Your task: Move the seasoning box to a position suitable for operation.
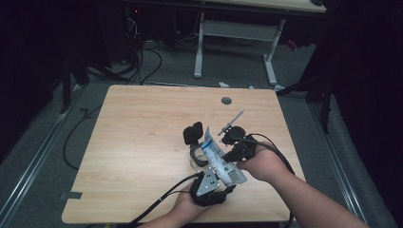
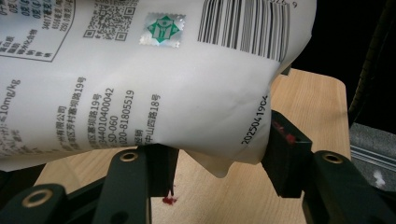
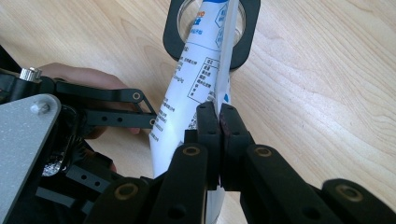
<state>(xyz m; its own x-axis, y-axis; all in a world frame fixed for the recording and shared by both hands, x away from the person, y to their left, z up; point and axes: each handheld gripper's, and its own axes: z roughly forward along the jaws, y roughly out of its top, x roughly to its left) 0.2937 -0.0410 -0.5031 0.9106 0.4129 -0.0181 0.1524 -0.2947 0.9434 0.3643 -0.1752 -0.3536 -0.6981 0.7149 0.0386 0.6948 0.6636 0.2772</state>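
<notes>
Low in the centre of the high view, the left gripper (image 1: pixel 209 187) and the right gripper (image 1: pixel 237 149) meet at a white printed pouch (image 1: pixel 219 161), which slants from the lower right up to the left. Seen from the right gripper's own camera, the right gripper (image 3: pixel 219 122) has its jaws pressed together on a thin edge of the pouch (image 3: pixel 187 107), pinching it flat. From the left gripper's own camera, the left gripper (image 2: pixel 219 158) stands partly open around the lower end of the pouch (image 2: pixel 154 88); the pouch's rounded bottom sits between the two jaws, the right jaw touching its side, while whether the left jaw presses on it I cannot tell. Its jaws have just been opening a little.

At the top centre of the right gripper view, the pouch's upper end reaches over the mouth of a clear glass cup in a black ring holder (image 3: pixel 247 42). What lies inside the cup cannot be made out. In the high view the holder (image 1: pixel 195 154) sits just left of the pouch, with a dark rounded object (image 1: pixel 193 133) above it.

Underneath all this is a light wooden table (image 1: pixel 138 142), with a small red mark (image 2: pixel 169 200) on it below the left gripper. Beyond the table, at the top of the high view, lie grey carpet, black cables and a white desk frame (image 1: pixel 237 42) in a dark room.
</notes>
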